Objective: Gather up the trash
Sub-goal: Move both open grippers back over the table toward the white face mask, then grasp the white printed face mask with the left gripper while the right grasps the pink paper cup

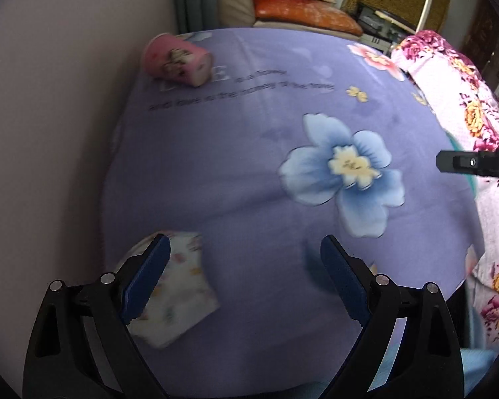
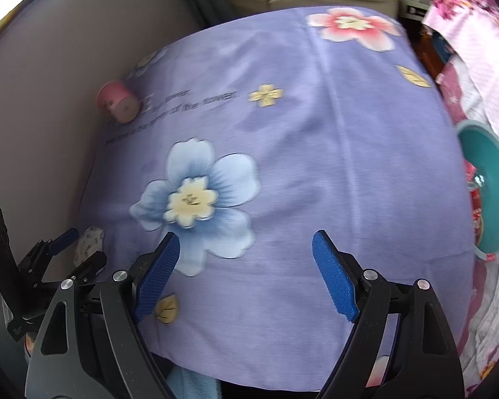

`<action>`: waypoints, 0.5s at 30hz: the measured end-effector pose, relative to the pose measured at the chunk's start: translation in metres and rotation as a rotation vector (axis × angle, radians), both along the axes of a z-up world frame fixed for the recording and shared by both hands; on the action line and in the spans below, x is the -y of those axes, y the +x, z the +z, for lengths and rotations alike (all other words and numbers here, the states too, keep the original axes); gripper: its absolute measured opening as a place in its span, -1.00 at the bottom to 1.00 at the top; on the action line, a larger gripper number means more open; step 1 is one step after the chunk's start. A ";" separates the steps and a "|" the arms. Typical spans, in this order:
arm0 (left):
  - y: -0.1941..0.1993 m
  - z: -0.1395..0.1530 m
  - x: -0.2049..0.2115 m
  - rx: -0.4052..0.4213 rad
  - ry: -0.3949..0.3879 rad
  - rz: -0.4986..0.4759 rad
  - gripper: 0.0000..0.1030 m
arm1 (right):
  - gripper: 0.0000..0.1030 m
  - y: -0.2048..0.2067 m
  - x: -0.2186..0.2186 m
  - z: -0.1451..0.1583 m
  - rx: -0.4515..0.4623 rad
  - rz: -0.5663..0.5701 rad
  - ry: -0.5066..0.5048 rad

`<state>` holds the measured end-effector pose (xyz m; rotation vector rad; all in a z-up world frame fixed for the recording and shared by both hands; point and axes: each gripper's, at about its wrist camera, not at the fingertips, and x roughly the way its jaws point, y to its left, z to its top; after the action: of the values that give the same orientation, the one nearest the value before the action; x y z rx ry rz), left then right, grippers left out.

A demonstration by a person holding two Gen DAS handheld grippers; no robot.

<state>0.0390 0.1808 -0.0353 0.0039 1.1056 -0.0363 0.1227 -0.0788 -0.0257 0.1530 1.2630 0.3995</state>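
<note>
Both grippers hang over a bed covered in a lilac floral sheet [image 1: 249,173], pointing steeply down at it. Left gripper [image 1: 246,279]: jaws wide, nothing between the pads. Right gripper [image 2: 246,272]: jaws wide too, empty, over the big blue flower print. Trash in sight: a white patterned paper cup [image 1: 179,286], seemingly flattened, lies on the sheet at the near left, partly behind the left gripper's left finger [image 1: 146,279]; a pink paper cup [image 1: 178,61] lies tipped on its side at the far left corner near the wall. A teal bin [image 2: 489,193], likely the drop point, sits off the right edge of the bed beside a pink floral quilt [image 1: 455,99]. Step in hand, as I judge it: the left gripper closing in on the white cup. Best to shift left so the cup sits between the pads, then pinch across its short width. Its long axis runs from near right to far left. The pink cup's axis lies roughly level, its base towards the middle of the bed and its mouth towards the wall.
</note>
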 end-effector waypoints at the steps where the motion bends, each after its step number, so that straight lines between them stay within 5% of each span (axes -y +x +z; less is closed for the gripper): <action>1: -0.004 -0.001 -0.009 -0.003 0.010 0.006 0.79 | 0.52 0.001 -0.008 0.000 -0.001 0.015 -0.002; 12: -0.021 -0.038 -0.055 -0.079 0.023 0.005 0.78 | 0.52 -0.003 -0.094 -0.010 -0.022 0.156 -0.031; 15: -0.022 -0.045 -0.055 -0.079 0.031 -0.011 0.61 | 0.52 0.000 -0.110 -0.013 -0.022 0.176 -0.055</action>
<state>0.0165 0.2361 -0.0802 0.0367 1.1846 -0.0289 0.1227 0.0314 -0.0390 -0.0012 1.3120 0.5151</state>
